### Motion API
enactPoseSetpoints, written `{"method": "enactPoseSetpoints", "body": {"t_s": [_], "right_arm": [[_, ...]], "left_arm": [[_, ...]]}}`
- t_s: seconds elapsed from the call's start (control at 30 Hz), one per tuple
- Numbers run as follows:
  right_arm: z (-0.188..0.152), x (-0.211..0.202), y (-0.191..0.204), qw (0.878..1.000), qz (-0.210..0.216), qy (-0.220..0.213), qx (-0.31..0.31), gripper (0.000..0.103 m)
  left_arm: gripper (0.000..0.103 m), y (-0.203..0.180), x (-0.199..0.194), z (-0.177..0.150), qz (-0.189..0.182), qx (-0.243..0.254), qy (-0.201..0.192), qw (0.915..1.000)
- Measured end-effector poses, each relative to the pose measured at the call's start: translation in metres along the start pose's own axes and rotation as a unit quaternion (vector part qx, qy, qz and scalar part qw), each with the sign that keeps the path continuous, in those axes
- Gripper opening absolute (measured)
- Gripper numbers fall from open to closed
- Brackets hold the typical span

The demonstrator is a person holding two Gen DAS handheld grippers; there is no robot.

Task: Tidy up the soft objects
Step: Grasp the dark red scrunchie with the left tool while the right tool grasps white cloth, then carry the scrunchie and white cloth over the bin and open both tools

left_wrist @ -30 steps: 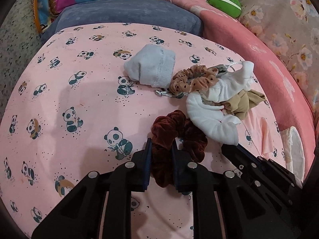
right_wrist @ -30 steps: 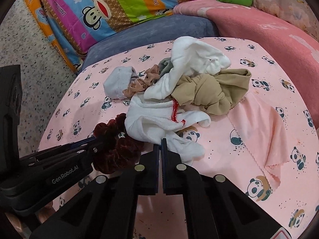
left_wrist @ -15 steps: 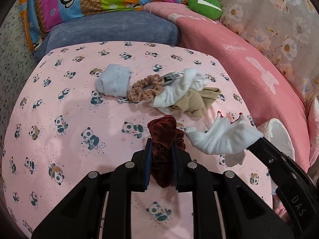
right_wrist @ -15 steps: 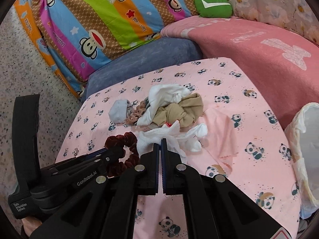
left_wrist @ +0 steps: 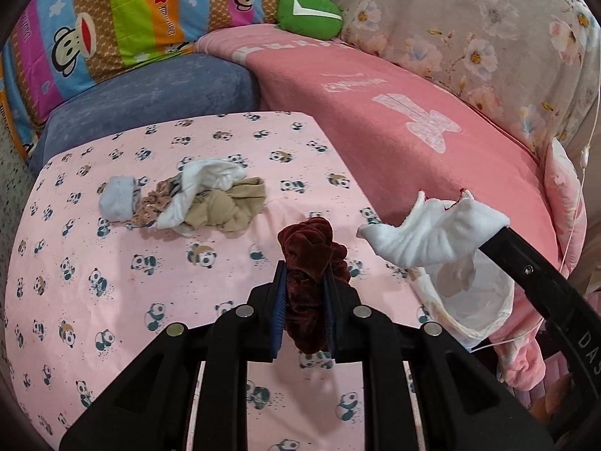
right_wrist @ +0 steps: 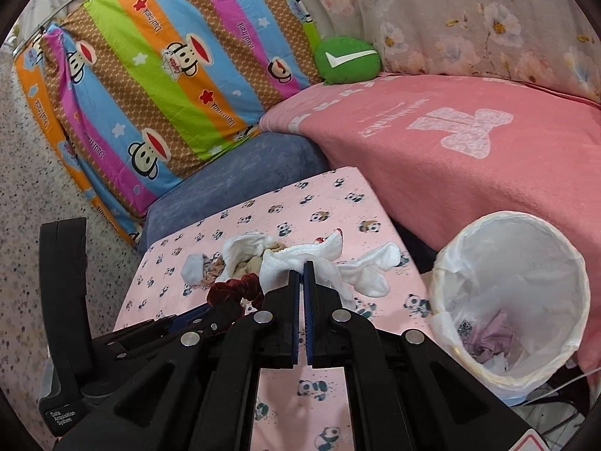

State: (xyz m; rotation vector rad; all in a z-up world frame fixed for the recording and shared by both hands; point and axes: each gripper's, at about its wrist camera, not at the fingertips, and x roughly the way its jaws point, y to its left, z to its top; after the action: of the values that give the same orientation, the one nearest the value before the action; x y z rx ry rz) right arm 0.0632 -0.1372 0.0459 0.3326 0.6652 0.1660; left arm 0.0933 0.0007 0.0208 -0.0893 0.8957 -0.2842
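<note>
My left gripper (left_wrist: pixel 304 274) is shut on a dark red velvet scrunchie (left_wrist: pixel 310 251), lifted above the pink panda sheet (left_wrist: pixel 112 282). My right gripper (right_wrist: pixel 301 268) is shut on a white sock with red trim (right_wrist: pixel 319 259), which hangs over the sheet; in the left wrist view that white sock (left_wrist: pixel 435 233) dangles above the basket. On the sheet lies a pile: a pale blue sock (left_wrist: pixel 116 197), a tan scrunchie (left_wrist: pixel 150 206), a white cloth (left_wrist: pixel 203 182) and a beige garment (left_wrist: pixel 229 206). The red scrunchie (right_wrist: pixel 234 289) shows left of my right gripper's fingers.
A white round basket (right_wrist: pixel 563 263) with a plastic liner stands at the sheet's right edge, with a few small items inside. A pink blanket (left_wrist: pixel 394 127), a blue cushion (left_wrist: pixel 150 97), a striped monkey pillow (right_wrist: pixel 169 75) and a green plush (right_wrist: pixel 347 60) lie behind.
Both grippers rose and swung right with their loads. The red scrunchie and white sock left the sheet, and the basket came into view below the sock.
</note>
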Motion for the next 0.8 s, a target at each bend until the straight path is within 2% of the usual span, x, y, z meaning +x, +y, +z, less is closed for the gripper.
{"method": "enactPoseSetpoints", "body": {"t_s": [0.4, 0.8], "right_arm": [[0.007, -0.053, -0.091, 0.996, -0.055, -0.036, 0.052, 0.004], [0.000, -0.070, -0.157, 0.991, -0.093, -0.038, 0.085, 0.004]], "left_arm": [[0.017, -0.088, 0.013, 0.000, -0.033, 0.068, 0.007, 0.9971], [0.017, -0.149, 0.033, -0.001, -0.065, 0.114, 0.021, 0.9911]]}}
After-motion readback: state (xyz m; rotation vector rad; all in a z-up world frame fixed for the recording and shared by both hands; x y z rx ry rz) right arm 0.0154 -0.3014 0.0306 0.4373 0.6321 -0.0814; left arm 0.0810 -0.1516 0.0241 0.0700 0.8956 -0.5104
